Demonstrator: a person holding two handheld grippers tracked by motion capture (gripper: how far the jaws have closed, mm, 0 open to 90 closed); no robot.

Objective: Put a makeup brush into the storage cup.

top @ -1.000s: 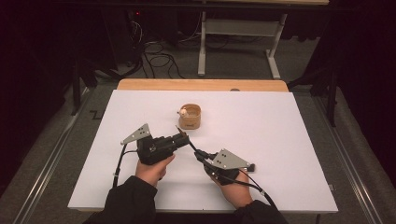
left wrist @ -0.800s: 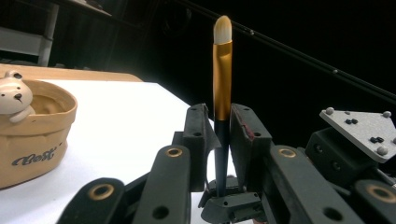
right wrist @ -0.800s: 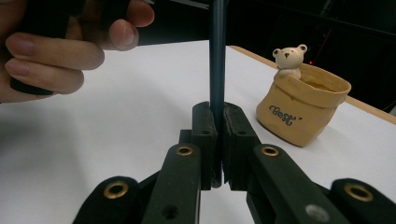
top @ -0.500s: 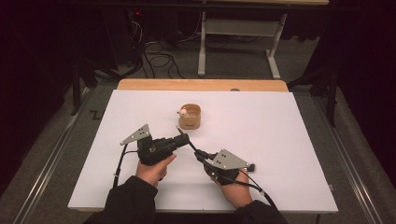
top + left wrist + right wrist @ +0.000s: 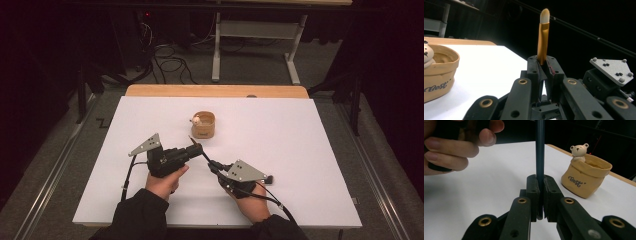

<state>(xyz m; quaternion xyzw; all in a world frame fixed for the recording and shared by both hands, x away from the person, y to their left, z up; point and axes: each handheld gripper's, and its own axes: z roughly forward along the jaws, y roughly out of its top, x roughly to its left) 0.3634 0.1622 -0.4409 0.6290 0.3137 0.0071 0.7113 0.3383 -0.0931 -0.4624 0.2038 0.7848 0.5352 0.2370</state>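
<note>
One makeup brush (image 5: 543,37), one bear-topped holder (image 5: 204,125), two hand-held grippers, one white table (image 5: 310,150).

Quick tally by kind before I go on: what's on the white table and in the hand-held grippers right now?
Makeup brush, gold ferrule, dark handle, clamped by both grippers: 1
Tan bag-shaped holder with a little bear figure: 1
Hand-held grippers: 2, left hand-held gripper and right hand-held gripper
Total: 4

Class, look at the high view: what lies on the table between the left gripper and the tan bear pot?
Nothing: in the high view, bare white table separates the left gripper, shut on the brush, from the pot.
</note>
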